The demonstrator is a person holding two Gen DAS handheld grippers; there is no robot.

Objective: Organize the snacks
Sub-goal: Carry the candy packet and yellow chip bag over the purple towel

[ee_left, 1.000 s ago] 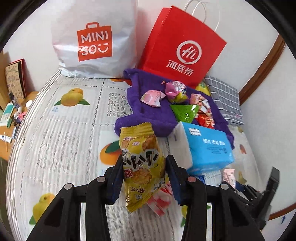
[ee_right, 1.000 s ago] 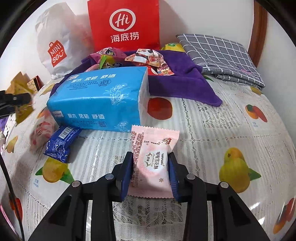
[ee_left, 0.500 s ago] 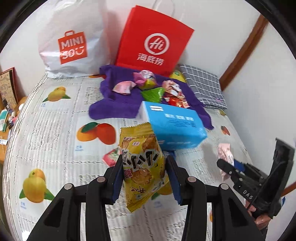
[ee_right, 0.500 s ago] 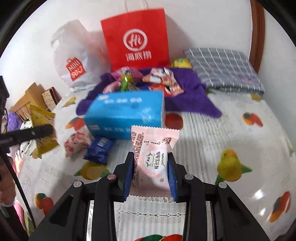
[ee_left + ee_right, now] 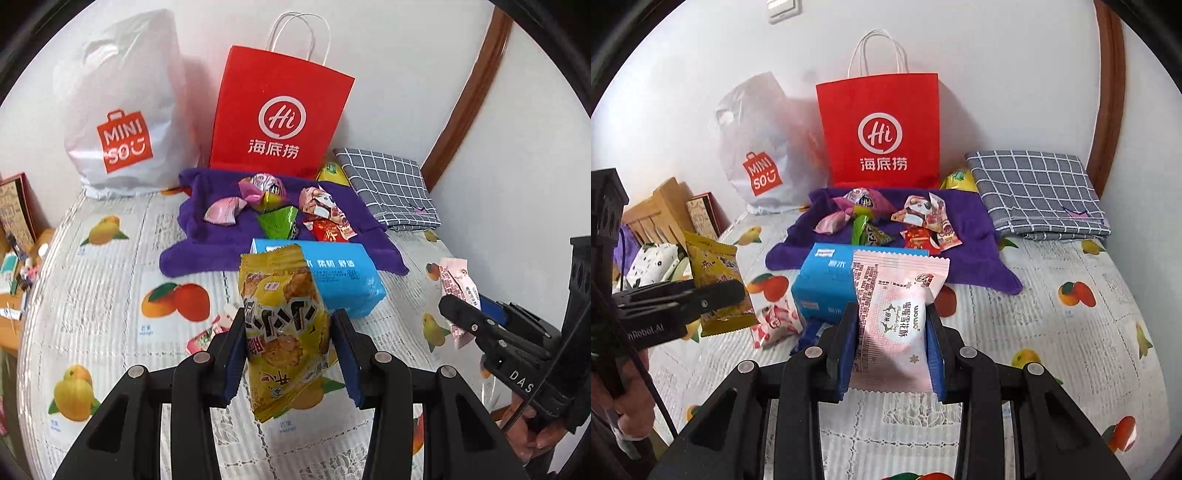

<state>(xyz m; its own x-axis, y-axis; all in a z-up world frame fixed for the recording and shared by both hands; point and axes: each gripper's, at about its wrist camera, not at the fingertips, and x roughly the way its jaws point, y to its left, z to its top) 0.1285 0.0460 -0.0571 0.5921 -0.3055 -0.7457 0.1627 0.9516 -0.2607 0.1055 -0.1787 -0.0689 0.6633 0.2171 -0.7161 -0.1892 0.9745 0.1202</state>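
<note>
My left gripper (image 5: 288, 347) is shut on a yellow snack packet (image 5: 282, 325) and holds it above the table. My right gripper (image 5: 892, 332) is shut on a pink snack packet (image 5: 894, 314), also lifted. Each gripper shows in the other's view: the right one (image 5: 480, 325) at the right, the left one (image 5: 683, 295) at the left. Several small snacks (image 5: 280, 210) lie on a purple towel (image 5: 207, 240) at the back. A red-and-white snack (image 5: 775, 321) and a blue one (image 5: 809, 332) lie in front of the tissue pack.
A blue tissue pack (image 5: 332, 277) lies before the towel. A red paper bag (image 5: 277, 118) and a white plastic bag (image 5: 122, 122) stand against the wall. A folded grey checked cloth (image 5: 391, 184) lies at the back right. The fruit-print tablecloth (image 5: 110, 295) covers the table.
Both grippers have lifted and pulled back from the table with their packets held. The bags and towel now show farther away.
</note>
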